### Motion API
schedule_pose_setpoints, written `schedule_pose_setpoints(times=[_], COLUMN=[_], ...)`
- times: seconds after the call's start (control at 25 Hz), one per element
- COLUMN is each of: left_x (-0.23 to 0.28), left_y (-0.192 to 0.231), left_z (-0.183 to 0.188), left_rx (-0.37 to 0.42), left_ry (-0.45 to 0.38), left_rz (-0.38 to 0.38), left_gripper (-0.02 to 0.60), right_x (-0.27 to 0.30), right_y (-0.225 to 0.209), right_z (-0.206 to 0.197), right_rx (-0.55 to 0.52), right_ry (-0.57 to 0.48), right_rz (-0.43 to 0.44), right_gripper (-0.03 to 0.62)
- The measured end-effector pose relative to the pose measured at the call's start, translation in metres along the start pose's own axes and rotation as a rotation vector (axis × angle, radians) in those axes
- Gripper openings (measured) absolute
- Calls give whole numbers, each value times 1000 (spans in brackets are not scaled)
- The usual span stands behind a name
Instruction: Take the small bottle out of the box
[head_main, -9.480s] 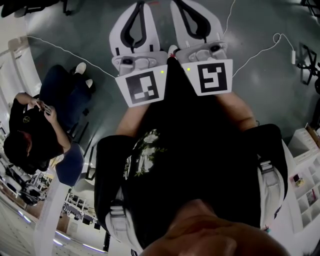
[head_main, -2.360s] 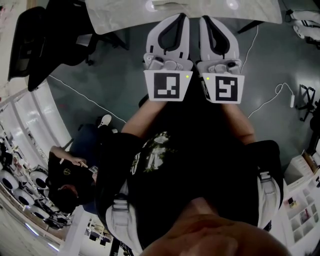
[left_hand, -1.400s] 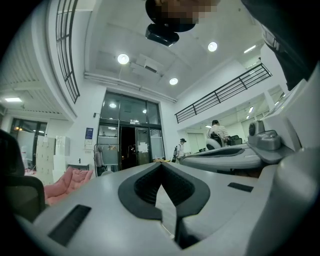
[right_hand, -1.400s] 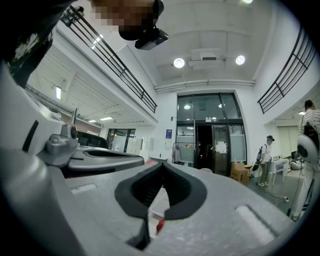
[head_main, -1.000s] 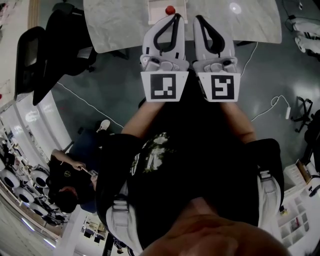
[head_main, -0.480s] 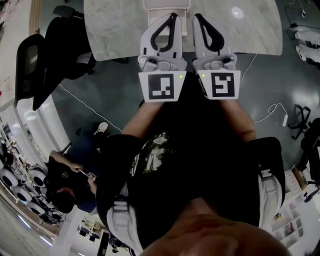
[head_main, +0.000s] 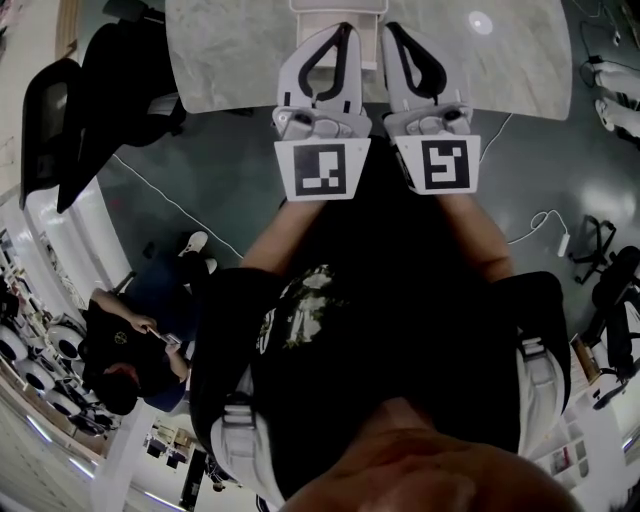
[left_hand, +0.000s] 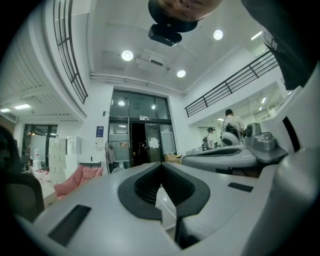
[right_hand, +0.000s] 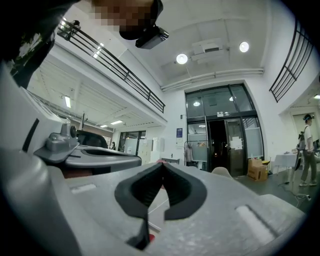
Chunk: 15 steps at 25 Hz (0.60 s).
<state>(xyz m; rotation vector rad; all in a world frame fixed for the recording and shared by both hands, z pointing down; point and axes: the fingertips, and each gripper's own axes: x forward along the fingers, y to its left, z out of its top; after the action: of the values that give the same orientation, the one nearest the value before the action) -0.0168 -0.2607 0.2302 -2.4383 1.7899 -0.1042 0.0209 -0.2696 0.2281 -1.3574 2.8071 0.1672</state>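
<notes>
In the head view my two grippers are held side by side over the near edge of a marble table (head_main: 230, 60). Both point at a white box (head_main: 300, 5) at the table's far middle. The left gripper (head_main: 340, 27) is shut with nothing in it, and its jaws meet at the tip in the left gripper view (left_hand: 161, 166). The right gripper (head_main: 392, 27) is also shut and empty (right_hand: 162, 166). Past the closed jaws a white box edge (left_hand: 167, 205) shows. A small red patch (right_hand: 144, 240) shows low behind the right jaws. No bottle is plainly visible.
A black office chair (head_main: 110, 70) stands left of the table. A seated person (head_main: 130, 340) is at the lower left on the grey floor. A cable (head_main: 150, 185) runs across the floor, and more chairs (head_main: 610, 290) stand at the right. A standing person (left_hand: 231, 122) is far off.
Both grippers have moved forward over the table edge toward the box. A red cap seen in the box a second ago is now hidden behind the left gripper's jaws.
</notes>
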Motion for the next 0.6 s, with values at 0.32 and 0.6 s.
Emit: schedule_pose_setpoints(times=[0.32,0.6], left_x=[0,-2], left_y=[12,26], left_z=[-6,-25], left_rx=[26,28], left_ry=[27,63], left_rz=[35,74], left_gripper=[8,8], right_x=[14,25], right_y=[13,23], right_z=[-8,-28], right_rx=[15,21], right_ry=[-7,23], right_rz=[80,123], right_gripper=[-3,-2])
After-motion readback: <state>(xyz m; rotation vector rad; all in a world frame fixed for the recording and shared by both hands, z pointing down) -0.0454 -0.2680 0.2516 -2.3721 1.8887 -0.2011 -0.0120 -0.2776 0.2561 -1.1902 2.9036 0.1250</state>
